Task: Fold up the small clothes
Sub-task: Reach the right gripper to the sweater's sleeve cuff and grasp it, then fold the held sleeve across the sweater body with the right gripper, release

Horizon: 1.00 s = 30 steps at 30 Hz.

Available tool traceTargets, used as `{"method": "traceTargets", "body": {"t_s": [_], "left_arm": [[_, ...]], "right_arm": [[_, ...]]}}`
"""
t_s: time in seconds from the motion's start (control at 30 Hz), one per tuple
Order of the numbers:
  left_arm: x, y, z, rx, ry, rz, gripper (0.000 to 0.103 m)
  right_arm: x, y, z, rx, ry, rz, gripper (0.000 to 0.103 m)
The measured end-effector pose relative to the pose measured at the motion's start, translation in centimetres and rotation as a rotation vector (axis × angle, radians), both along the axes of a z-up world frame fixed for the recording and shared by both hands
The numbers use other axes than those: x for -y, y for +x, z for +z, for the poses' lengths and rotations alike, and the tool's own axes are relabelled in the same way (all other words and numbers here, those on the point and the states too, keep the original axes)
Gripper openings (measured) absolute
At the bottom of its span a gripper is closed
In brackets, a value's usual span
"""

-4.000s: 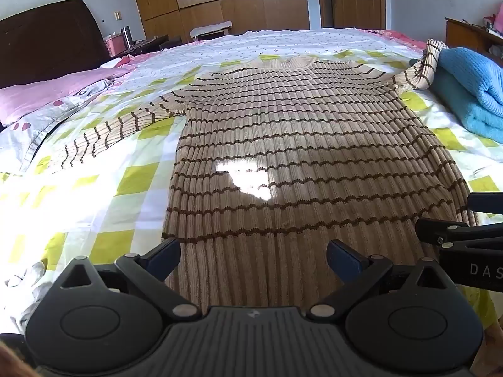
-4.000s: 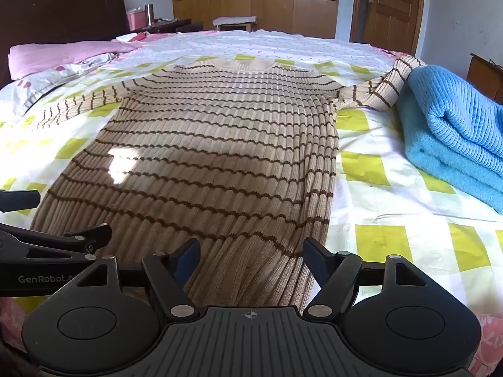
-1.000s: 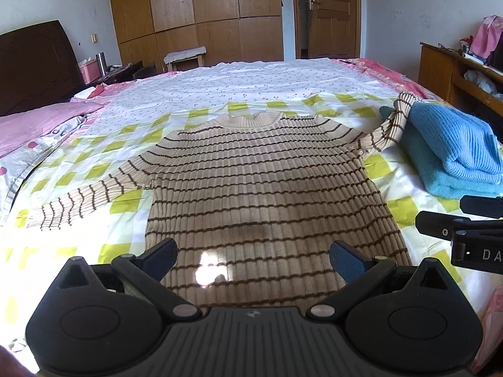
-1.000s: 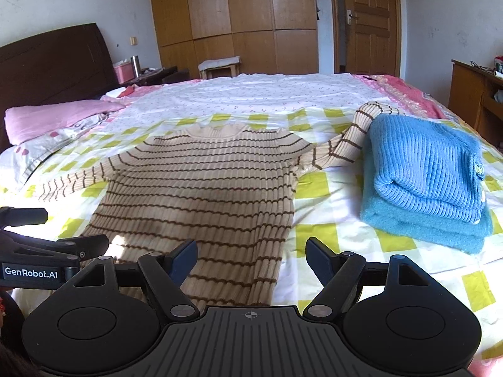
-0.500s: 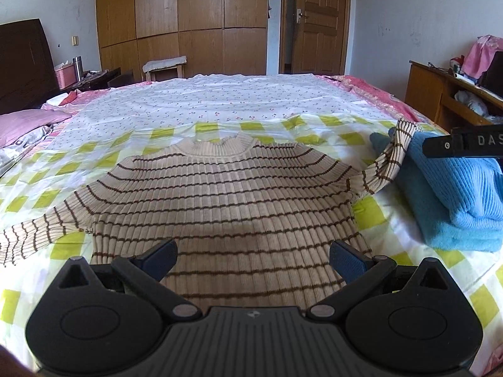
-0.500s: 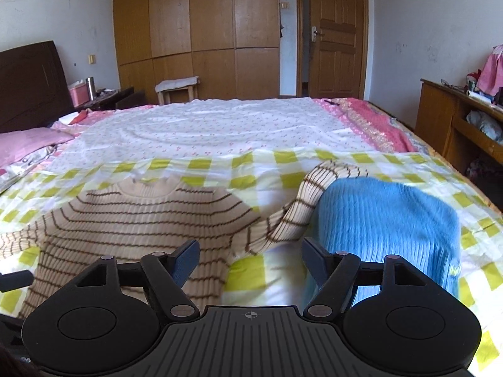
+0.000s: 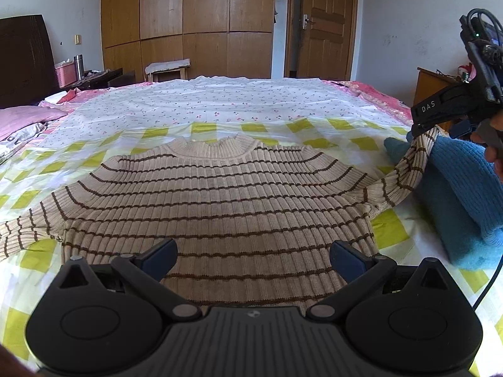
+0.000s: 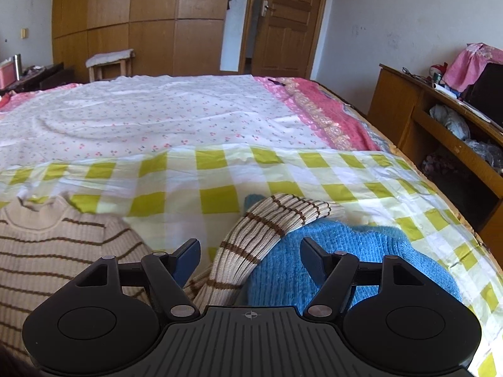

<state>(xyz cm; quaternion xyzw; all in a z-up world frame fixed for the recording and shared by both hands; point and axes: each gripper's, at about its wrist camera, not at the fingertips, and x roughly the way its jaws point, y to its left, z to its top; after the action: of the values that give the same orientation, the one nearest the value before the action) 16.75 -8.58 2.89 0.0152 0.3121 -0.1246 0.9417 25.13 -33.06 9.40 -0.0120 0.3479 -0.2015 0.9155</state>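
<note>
I am looking along both tongs at a beige sweater with brown stripes (image 7: 220, 194), which is lying flat and face up on a bed (image 7: 220, 110) covered by a yellow-and-white checked sheet (image 8: 220, 182). Its collar is pointing toward the far edge of the bed, and its hem is lying nearest my left gripper (image 7: 253, 256). The left tongs are standing wide apart just above the hem, with only the knit showing between them and nothing pinched. One sleeve is stretching flat toward the left edge of the bed. The other sleeve (image 8: 264, 235) is draping up and over a folded blue sweater (image 8: 345, 260) that is sitting near the right edge of the bed. My right gripper (image 8: 250, 254) is hovering over that draped sleeve; its tongs have just been closing a little but are standing open, with the sleeve lying between them and neither pad pressing on it. In the left view the right gripper is showing at the right border, reaching over the sleeve's cuff. Beyond the checked sheet a white floral sheet (image 7: 220, 103) is covering the far part of the bed, and wooden wardrobes (image 7: 188, 22) and a door (image 7: 320, 22) are standing behind it
</note>
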Motion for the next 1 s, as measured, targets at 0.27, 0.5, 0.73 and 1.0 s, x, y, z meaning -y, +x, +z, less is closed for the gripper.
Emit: {"method": "traceTargets", "body": {"t_s": [0.27, 0.5, 0.73, 1.0], "left_arm": [[-1.3, 0.5, -1.3, -0.043, -0.029, 0.002, 0.103], [-3.2, 0.1, -0.2, -0.022, -0.069, 0.039, 0.103], [-5.8, -1.5, 0.5, -0.013, -0.065, 0.089, 0.103], [-8.1, -2.4, -1.8, -0.092, -0.043, 0.135, 0.103]], "right_arm": [[0.4, 1.3, -1.1, -0.020, 0.021, 0.006, 0.020], [-2.9, -0.7, 2.1, 0.117, 0.197, 0.214, 0.009], [-11.9, -2.5, 3.8, 0.166, 0.354, 0.673, 0.010], [-16.4, -2.8, -1.4, -0.059, 0.173, 0.759, 0.012]]}}
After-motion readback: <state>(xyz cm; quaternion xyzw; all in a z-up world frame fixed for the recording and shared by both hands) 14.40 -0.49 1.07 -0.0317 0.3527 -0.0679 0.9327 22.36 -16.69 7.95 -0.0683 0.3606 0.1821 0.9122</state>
